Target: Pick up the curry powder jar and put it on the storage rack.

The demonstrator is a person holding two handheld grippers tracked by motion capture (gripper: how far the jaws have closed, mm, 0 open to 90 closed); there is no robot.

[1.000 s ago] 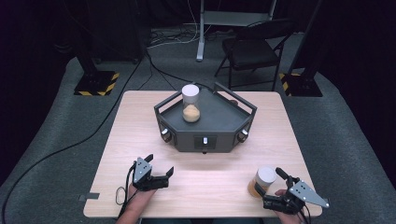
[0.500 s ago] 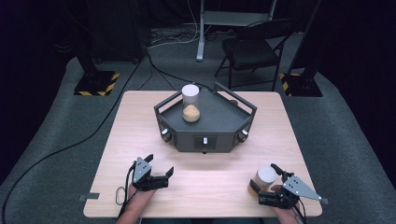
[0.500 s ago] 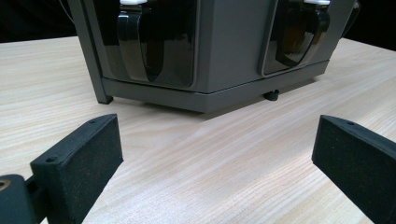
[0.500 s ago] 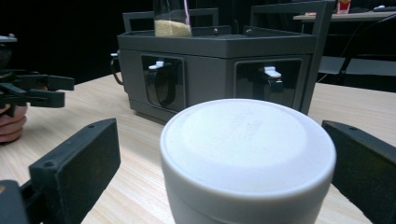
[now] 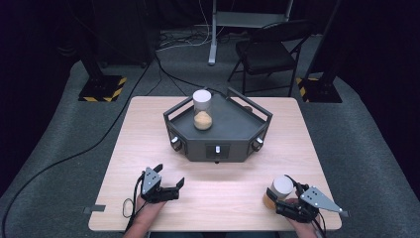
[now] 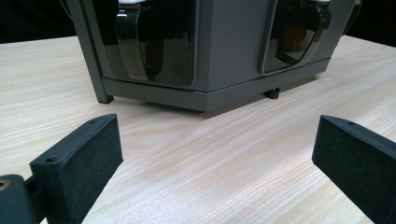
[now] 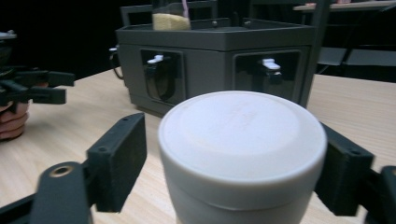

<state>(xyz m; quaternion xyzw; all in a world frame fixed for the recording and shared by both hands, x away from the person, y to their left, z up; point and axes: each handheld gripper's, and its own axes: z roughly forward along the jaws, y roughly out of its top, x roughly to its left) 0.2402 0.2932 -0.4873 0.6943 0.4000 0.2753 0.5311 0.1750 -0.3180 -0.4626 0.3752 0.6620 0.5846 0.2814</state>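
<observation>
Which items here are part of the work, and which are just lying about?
In the work:
- white-lidded jar between the right claw's pads
- dark tray stand
- second jar standing on it

Lying about:
- folding chair
- floor cable
- left claw, open, idle

No legible text, labels, brands or numbers anywhere. Only marking present: yellow-and-black hazard stripes on the stand base [image 5: 101, 88] at far left of the table and on the stand base [image 5: 316, 89] at far right. No characters readable on the dark console [image 5: 218, 130] or on the white jar lid [image 7: 242, 135].
</observation>
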